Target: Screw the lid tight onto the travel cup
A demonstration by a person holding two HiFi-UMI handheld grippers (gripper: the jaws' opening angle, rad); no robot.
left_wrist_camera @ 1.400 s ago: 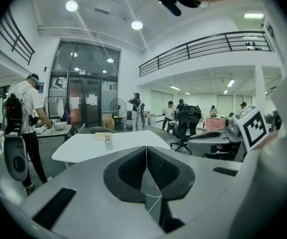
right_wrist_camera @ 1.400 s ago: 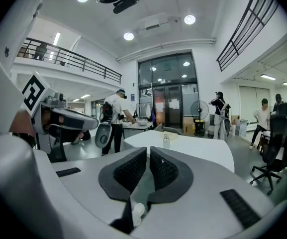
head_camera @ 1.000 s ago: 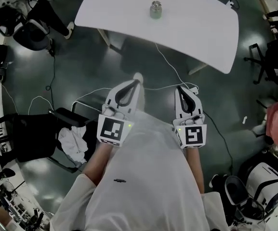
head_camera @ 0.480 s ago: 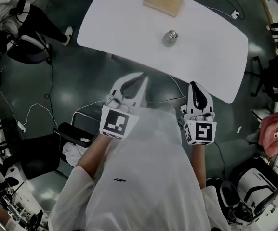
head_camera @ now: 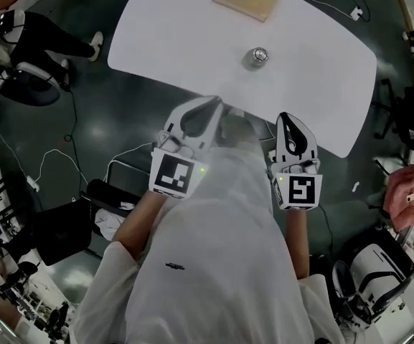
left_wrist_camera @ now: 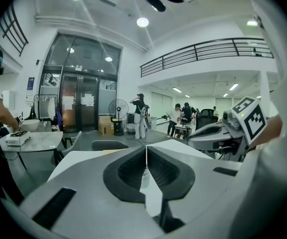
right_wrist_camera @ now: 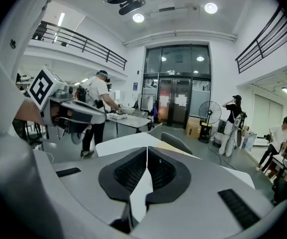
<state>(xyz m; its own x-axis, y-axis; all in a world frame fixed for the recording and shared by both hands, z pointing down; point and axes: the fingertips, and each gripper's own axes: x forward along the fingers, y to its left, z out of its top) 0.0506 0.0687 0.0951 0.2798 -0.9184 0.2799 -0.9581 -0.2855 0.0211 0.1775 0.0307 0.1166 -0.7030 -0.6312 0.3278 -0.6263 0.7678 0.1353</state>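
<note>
Left gripper [head_camera: 216, 103] and right gripper [head_camera: 287, 118] are held pressed together, empty. Ahead, between them, the cup [head_camera: 256, 56] is seen upright on the table [head_camera: 185, 34]: small, silvery, round-topped.

Travel cup upright on the table

The small silvery travel cup [head_camera: 254, 61] stands upright near the middle of the white table [head_camera: 321, 84], alone, its round lid [head_camera: 258, 52] sitting on top; how tightly it sits cannot be told.

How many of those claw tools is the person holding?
2: the left gripper and the right gripper, side by side, both shut and empty, near the table's near edge.
</note>
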